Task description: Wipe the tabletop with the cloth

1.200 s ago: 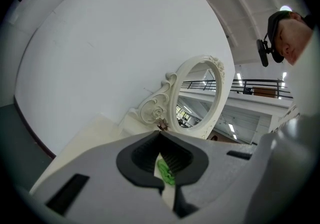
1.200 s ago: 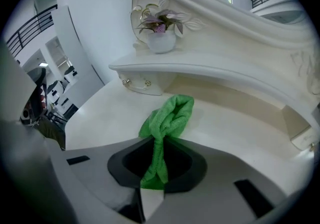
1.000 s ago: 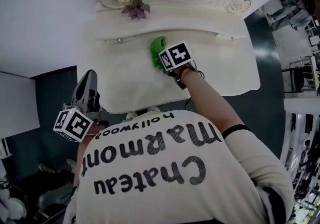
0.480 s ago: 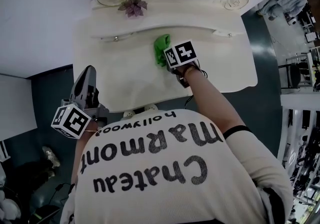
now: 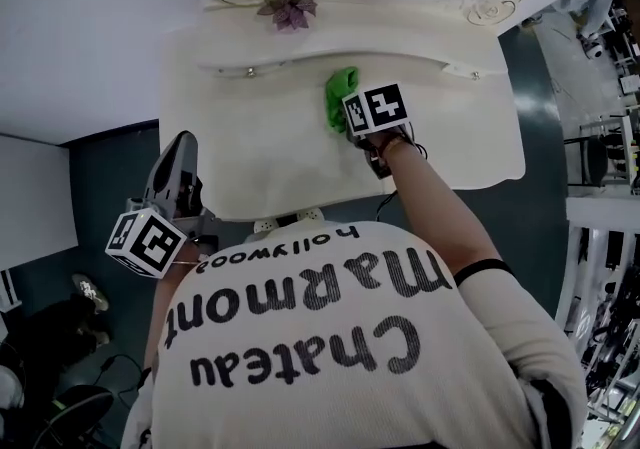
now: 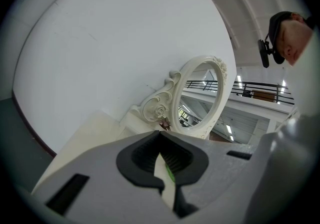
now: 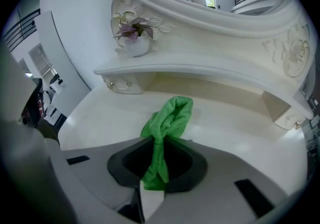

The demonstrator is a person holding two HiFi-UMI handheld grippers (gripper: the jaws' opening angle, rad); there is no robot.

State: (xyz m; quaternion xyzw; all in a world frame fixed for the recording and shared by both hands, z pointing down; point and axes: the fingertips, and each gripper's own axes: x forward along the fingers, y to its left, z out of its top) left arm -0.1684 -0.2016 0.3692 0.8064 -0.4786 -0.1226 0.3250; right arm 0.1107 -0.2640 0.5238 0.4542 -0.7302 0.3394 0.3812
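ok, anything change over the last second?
Little. The right gripper, shut on the green cloth, slid slightly right along the back of the tabletop; part of that shift is head-camera motion. Nothing was taken hold of or let go. The left gripper stayed shut and empty off the front-left edge.

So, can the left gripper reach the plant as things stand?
Probably yes. The left gripper is off the front-left corner of the table, whose top looks bare between it and the plant; the cloth lies further right.

cloth (image 5: 340,97) nudged rightward, right gripper (image 5: 348,115) with it
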